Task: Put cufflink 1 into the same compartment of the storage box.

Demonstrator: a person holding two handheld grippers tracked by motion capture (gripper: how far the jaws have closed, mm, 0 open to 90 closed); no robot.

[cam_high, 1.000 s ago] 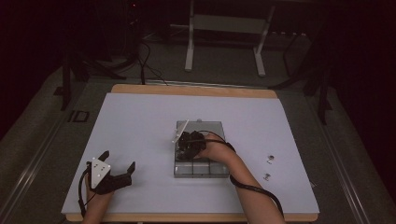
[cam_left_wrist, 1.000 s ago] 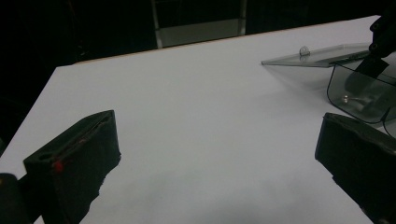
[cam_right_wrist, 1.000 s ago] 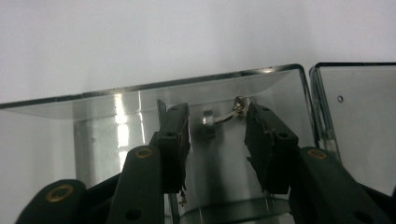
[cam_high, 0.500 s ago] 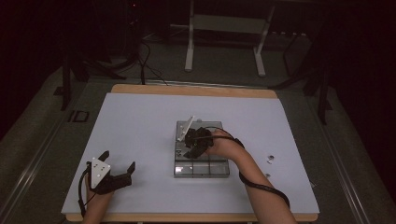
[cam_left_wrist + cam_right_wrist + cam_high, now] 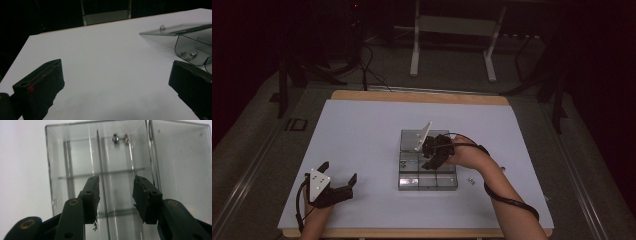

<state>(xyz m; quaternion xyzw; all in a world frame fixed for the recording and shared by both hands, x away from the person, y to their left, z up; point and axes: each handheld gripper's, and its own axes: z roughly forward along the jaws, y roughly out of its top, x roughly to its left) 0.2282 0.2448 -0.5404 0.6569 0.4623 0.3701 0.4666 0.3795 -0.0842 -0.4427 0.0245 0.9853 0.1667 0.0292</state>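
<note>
Compared with a second earlier, the right gripper is seen lifted above the clear plastic compartment box at the middle of the white table, its jaws just eased slightly apart with nothing between them, so two small metal nuts appear dropped into a far compartment. The left gripper, jaws spread and empty, is rested near the table's front-left corner, with open room around the box towards every edge.

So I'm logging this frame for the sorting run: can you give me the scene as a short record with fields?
surface: white table
container: clear compartment box, lid open
contents: two small metal parts in one compartment
loose items: small metal parts on table right of the box
right tool: above the box, jaws apart, nothing between them
left tool: near table's front left, jaws wide, empty
</note>
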